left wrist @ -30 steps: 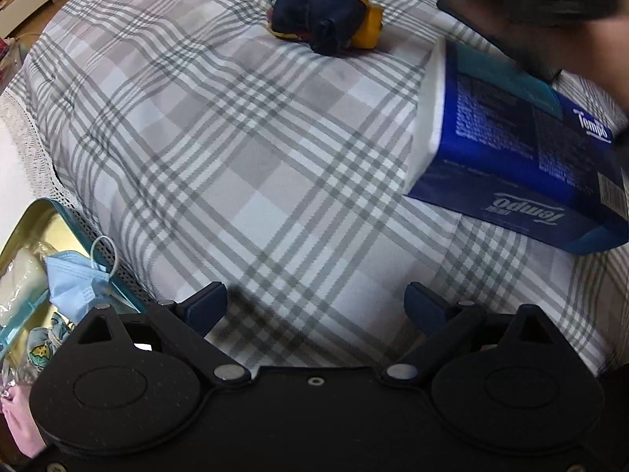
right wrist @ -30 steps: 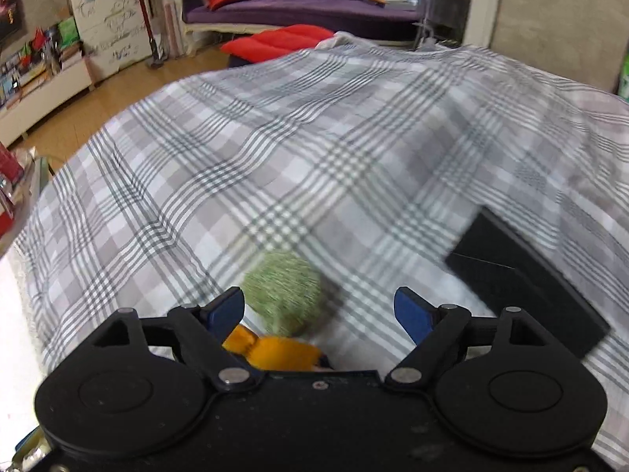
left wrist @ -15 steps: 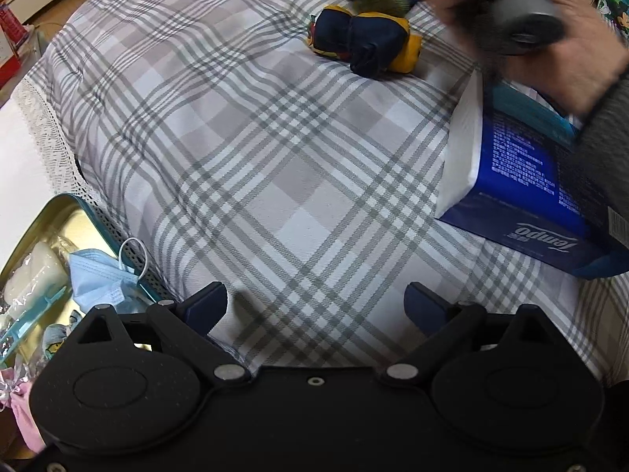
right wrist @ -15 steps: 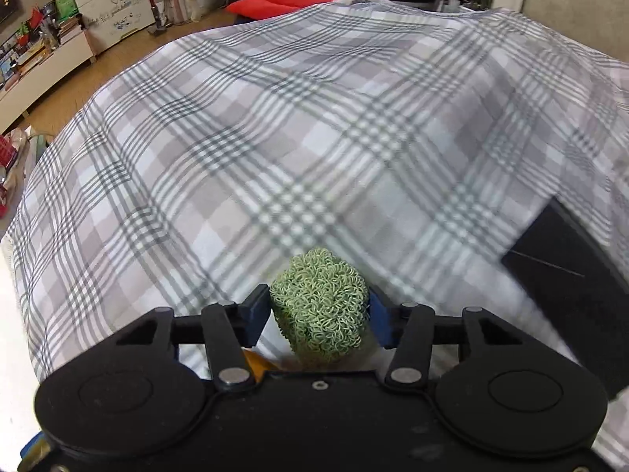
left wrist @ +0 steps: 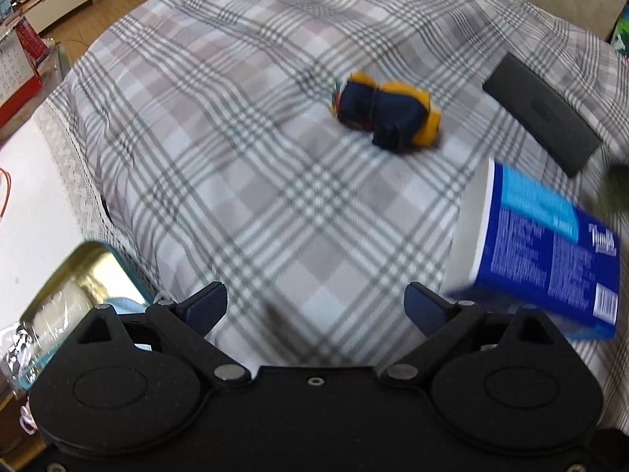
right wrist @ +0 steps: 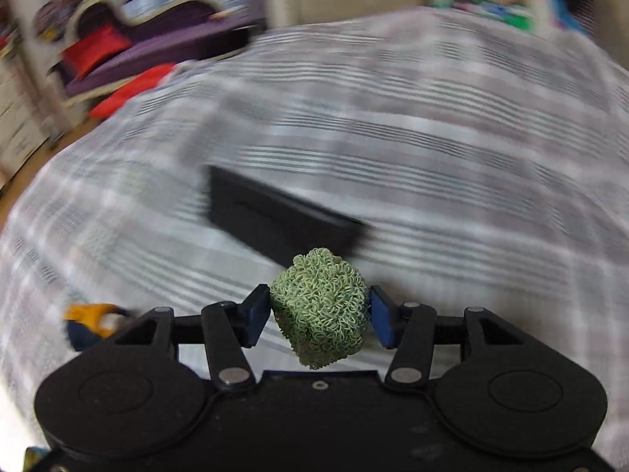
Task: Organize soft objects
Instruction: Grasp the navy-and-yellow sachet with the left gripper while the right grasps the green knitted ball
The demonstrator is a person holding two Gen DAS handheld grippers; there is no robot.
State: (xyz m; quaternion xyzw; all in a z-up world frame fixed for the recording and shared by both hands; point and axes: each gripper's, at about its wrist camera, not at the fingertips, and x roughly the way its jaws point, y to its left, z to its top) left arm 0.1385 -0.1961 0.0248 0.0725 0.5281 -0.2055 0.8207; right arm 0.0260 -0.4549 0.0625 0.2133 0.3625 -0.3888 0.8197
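Ball: we see the green curly ball (right wrist: 320, 308) squeezed between both blue pads of the right gripper (right wrist: 319, 314), up off the plaid blanket (right wrist: 432, 137) | Left gripper (left wrist: 316, 308): spread wide, nothing inside | Change: a second ago the ball sat by the blue-and-yellow toy (left wrist: 387, 116); the jaws have just closed on it.

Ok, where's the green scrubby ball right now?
Right wrist view: the green scrubby ball is clamped in the right tongs, above the plaid cloth.
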